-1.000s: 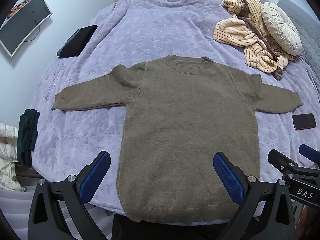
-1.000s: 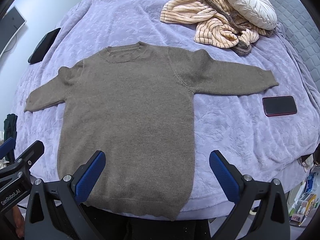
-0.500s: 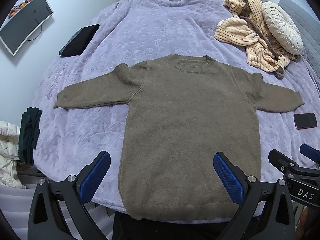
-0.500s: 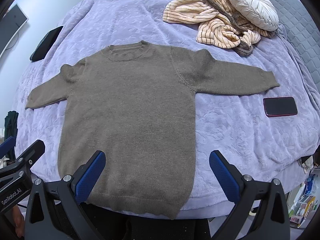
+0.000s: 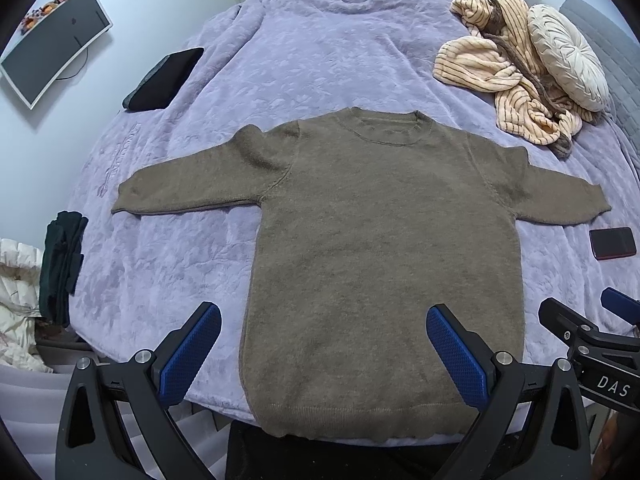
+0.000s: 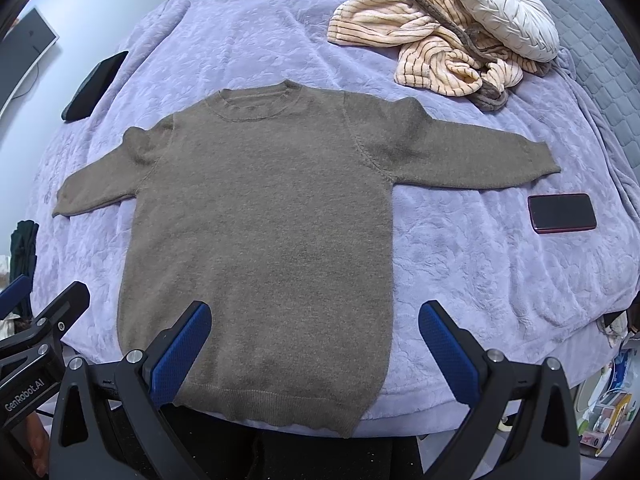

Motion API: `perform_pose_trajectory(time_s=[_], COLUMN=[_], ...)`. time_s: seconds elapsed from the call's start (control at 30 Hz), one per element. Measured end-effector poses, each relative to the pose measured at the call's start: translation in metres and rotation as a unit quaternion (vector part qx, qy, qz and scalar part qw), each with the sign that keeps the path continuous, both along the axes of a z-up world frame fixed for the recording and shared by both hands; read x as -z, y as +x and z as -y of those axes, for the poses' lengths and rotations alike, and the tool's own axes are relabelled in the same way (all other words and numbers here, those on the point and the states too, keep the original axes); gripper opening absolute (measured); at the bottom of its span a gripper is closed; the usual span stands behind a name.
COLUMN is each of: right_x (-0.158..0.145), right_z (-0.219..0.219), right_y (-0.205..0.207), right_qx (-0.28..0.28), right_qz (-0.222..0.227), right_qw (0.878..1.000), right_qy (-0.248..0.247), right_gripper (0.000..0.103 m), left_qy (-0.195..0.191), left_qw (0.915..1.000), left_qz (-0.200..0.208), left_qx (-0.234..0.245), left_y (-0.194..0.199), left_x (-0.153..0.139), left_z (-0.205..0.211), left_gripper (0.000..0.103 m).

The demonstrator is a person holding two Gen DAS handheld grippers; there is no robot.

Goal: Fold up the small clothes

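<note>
A brown knit sweater [image 5: 380, 248] [image 6: 260, 236] lies flat and face up on a lilac bed cover [image 5: 312, 52] [image 6: 460, 272]. Both sleeves are spread out sideways, the collar points away from me, and the hem hangs at the near edge of the bed. My left gripper [image 5: 324, 354] hovers open above the hem, with nothing between its blue pads. My right gripper [image 6: 314, 346] is open too, over the sweater's lower right part. Each gripper shows at the edge of the other's view.
A dark phone with a red rim [image 6: 562, 213] [image 5: 612, 243] lies right of the sweater below the sleeve. A striped peach garment [image 5: 500, 76] and a round cream cushion [image 5: 568, 56] sit at the far right. A black flat object [image 5: 164, 80] lies at the far left.
Both views have shifted slightly, so the sweater sits a little higher and farther in frame. Both grippers stay open. The sweater has not moved on the bed.
</note>
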State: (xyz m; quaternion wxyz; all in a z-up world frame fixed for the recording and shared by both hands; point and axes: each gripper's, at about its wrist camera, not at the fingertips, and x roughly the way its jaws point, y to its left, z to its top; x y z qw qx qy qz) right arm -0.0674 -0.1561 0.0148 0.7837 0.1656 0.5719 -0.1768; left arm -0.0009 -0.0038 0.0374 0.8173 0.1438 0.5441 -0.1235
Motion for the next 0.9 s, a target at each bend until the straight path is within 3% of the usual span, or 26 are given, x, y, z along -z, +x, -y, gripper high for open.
perform_pose_trajectory(time_s=[0.9], right_x=[0.0024], right_z=[0.0009], right_y=[-0.0024], right_qx=[0.001], right_qz=[-0.001], right_qw=[1.0], right_qy=[0.003], right_gripper=[0.103], left_qy=[0.0], left_qw=[1.0], left_qz=[-0.001], left_qx=[0.0], left_y=[0.0], left_x=[-0.0001], left_z=[0.0004], left_gripper=[0.103])
